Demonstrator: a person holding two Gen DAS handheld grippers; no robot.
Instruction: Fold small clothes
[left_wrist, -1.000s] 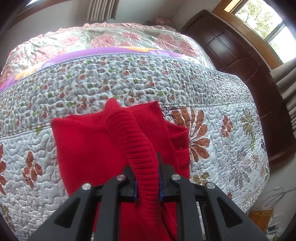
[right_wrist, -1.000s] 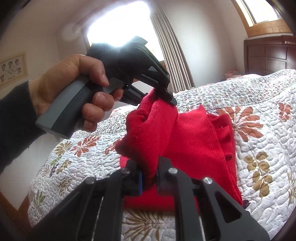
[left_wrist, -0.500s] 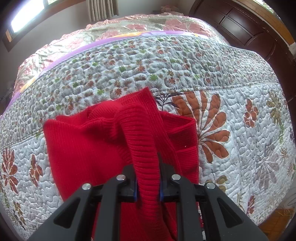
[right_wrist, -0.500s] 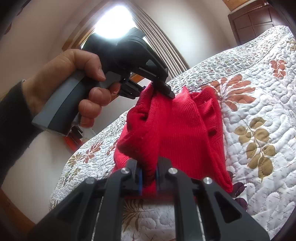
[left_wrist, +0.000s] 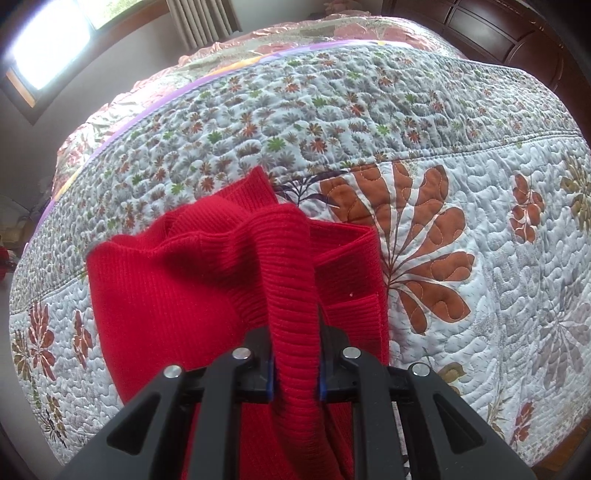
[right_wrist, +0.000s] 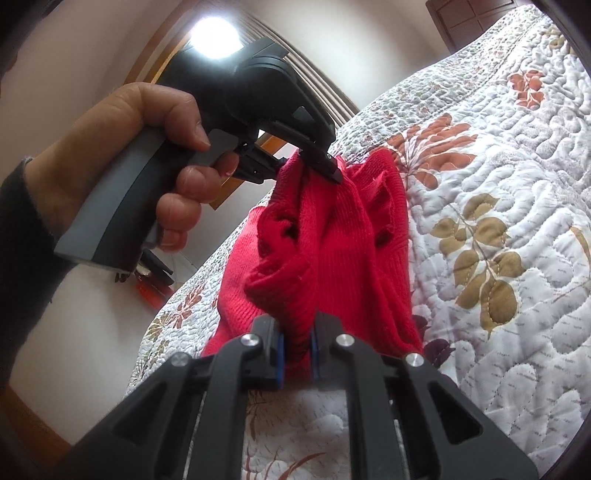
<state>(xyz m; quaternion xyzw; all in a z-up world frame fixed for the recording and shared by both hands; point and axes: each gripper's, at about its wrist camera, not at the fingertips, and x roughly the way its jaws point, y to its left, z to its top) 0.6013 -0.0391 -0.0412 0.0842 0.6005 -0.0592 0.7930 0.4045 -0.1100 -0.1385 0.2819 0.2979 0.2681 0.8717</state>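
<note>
Both tools were clamped on the red knit (left_wrist: 192, 295): the left tool (left_wrist: 294, 363) on a ribbed edge, the right tool (right_wrist: 297, 345) on a bunched fold. It hung ahead of them over the bed (left_wrist: 480, 229). Soft, light, stretchy; hems probably gave the surest grip.

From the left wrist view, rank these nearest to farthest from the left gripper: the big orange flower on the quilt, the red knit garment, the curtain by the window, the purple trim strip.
1. Red knit garment: clamped in the left gripper.
2. Big orange flower: on the quilt, just right of the garment.
3. Purple trim strip: farther up the bed.
4. Curtain: beyond the bed, upper left.
</note>
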